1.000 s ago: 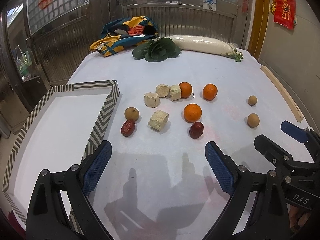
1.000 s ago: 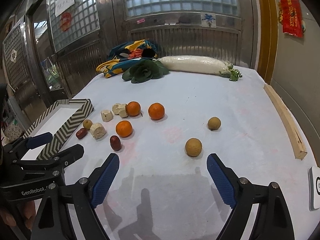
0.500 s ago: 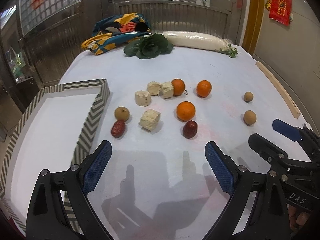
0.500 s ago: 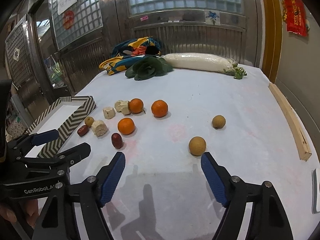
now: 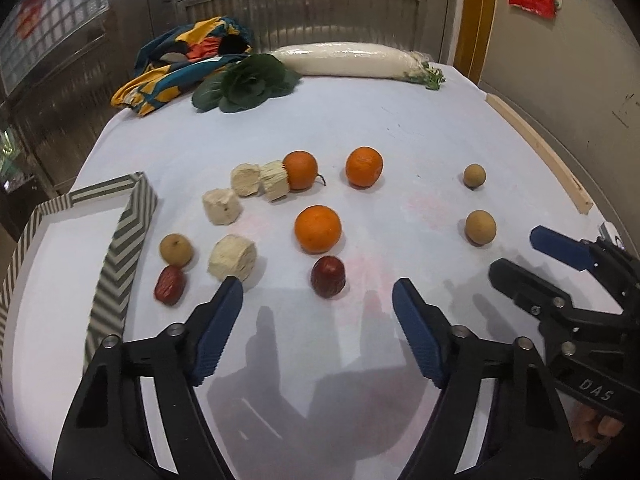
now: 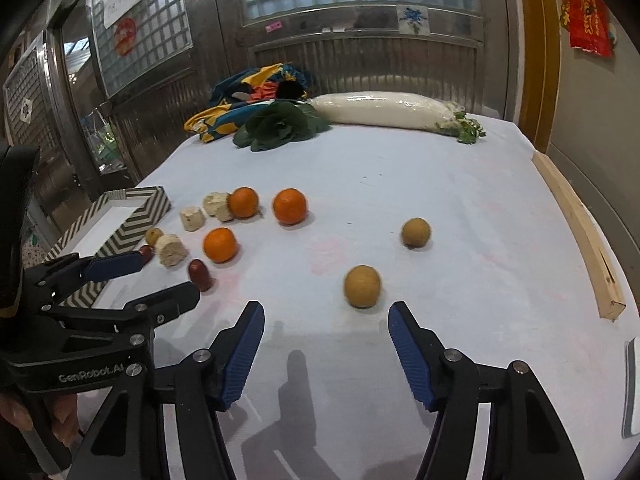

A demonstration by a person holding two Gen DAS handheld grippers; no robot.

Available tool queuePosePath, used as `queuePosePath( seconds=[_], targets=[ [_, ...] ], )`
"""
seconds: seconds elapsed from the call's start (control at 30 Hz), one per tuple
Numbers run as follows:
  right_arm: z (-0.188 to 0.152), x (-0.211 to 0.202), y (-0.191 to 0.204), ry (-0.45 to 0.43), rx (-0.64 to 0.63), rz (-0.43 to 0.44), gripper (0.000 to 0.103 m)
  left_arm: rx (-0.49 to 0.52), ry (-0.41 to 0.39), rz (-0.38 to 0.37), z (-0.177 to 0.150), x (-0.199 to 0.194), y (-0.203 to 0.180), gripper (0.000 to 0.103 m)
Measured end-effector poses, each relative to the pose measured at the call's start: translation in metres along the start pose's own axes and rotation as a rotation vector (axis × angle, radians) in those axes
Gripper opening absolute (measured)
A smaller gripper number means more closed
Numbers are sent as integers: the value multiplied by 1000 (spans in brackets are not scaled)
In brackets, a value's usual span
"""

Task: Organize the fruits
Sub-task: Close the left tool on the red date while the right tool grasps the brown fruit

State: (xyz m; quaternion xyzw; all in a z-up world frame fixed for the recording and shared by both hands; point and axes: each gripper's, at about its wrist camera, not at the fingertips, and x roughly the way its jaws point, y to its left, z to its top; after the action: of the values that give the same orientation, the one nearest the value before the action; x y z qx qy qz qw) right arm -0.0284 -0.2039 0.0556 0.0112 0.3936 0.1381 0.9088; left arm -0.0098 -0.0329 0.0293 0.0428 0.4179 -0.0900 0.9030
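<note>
Both grippers hover low over the white tabletop (image 5: 400, 120), fingers spread wide, nothing held. Left gripper (image 5: 318, 300) frames the near red jujube (image 5: 328, 276) at lower centre of the left view; likely first pick. That jujube is oblong, long axis running roughly toward the camera and slightly tilted, so closing across its short width from the sides should seat it best; keep the fingers low, squeeze gently, skin looks soft. Second jujube (image 5: 169, 285) lies at lower left, just beside the striped tray (image 5: 120, 240), next to a small brown longan (image 5: 176, 249). Right gripper (image 6: 326, 312) sits just short of a round longan (image 6: 362, 286), centre of the right view; round, no axis to speak of, may roll if nudged, so centre it before closing. Another longan (image 6: 416, 232) sits further back. Three oranges (image 5: 318, 229) and pale cut chunks (image 5: 232, 258) cluster mid-frame. Tray, left edge of frame, looks the likely drop spot; nothing in it.
</note>
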Motion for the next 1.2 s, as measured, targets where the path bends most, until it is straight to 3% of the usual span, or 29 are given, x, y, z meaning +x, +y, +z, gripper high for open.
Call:
queuePosePath(
  seconds=[0.1,0.33,0.47,0.67,0.73,0.8,0.83,1.03,1.2],
  targets=[
    [1,3,-11,6,14,-9,63,12,19,-10,3,10,-2,71],
    [8,17,-25,42,6,-24,62,15,65,-54,3,26,0,32],
    [10,28,-26,74,-2,-3,57,14,61,-68,2,24,1,23],
    [14,37,-27,91,9,1,50,18,58,-83,1,22,1,22],
    [15,39,-27,100,10,6,43,18,57,-88,2,21,1,22],
    [15,43,-25,115,0,13,27,17,58,-91,2,21,1,22],
    [14,45,-24,122,-7,13,24,16,58,-96,2,20,2,22],
    [13,36,-22,95,-6,19,22,5,43,-128,-1,6,9,21],
    [10,22,-9,70,-3,77,19,-17,27,-155,-4,-11,17,21]
  ],
)
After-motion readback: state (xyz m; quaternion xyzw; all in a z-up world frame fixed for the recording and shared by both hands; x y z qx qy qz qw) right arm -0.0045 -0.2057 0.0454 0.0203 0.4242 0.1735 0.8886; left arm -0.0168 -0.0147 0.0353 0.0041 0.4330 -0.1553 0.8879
